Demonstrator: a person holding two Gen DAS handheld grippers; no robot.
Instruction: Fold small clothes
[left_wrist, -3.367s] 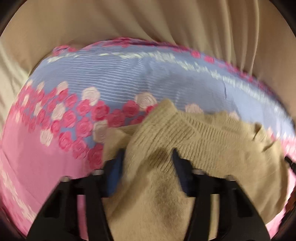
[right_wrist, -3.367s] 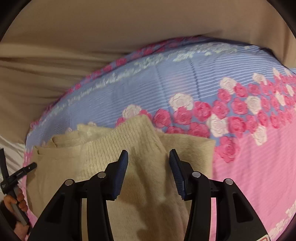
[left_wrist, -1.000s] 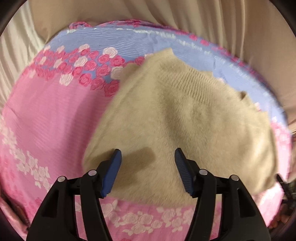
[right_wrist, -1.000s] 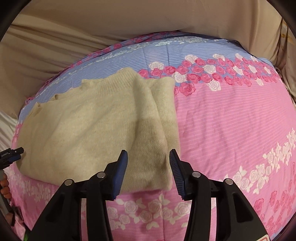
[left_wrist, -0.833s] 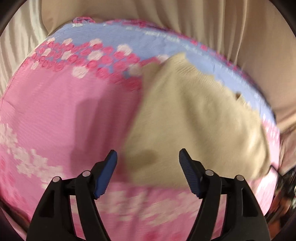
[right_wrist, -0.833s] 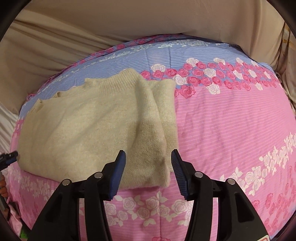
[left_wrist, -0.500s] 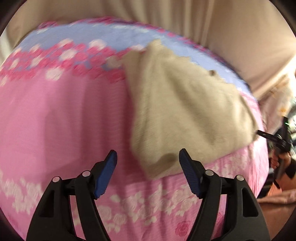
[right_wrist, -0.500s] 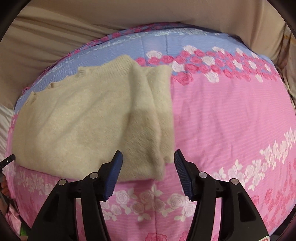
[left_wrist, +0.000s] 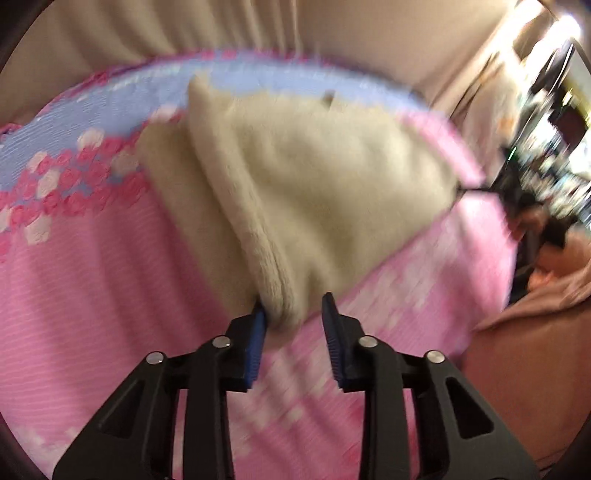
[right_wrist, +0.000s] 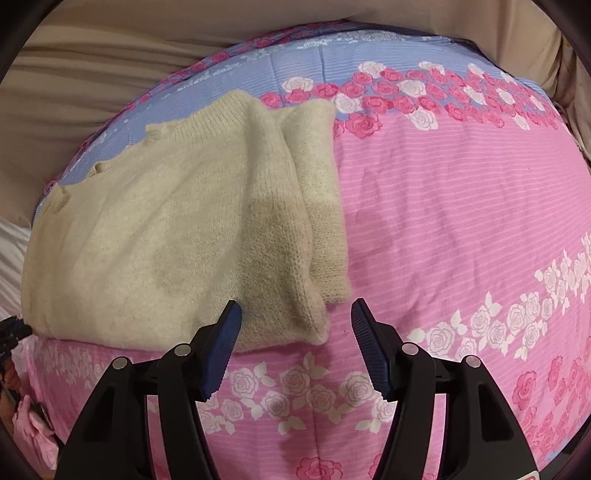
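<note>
Left gripper (left_wrist: 291, 314), black-armed with blue ribbed pads, has just been closing its jaws around the near corner of the cream knitted sweater (left_wrist: 303, 192); the left pad touches the thick folded edge, while a gap shows beside the right pad, so the corner sits between the jaws without being clamped. Right gripper (right_wrist: 295, 314), of the same build, has its jaws spread apart over the sweater's other near corner, with that corner and bare cover between the pads and neither pad pressing on cloth.

Only the left wrist view, which is blurred, shows the far end of the right gripper's black frame at the sweater's opposite corner, a hand behind it, and a bright cluttered room beyond the bed. Only the right wrist view shows the sweater sharply (right_wrist: 166, 221): fuzzy knit, folded into a rough rectangle, ribbed band along the far edge, a narrower folded strip lying along its right side.

It lies on a pink and blue quilted bed cover with rose print (right_wrist: 461, 221), toward the cover's left side, its far edge on the blue band and its near edge close to the cover's front edge. Beige draped fabric (right_wrist: 92, 74) lies behind the cover.
</note>
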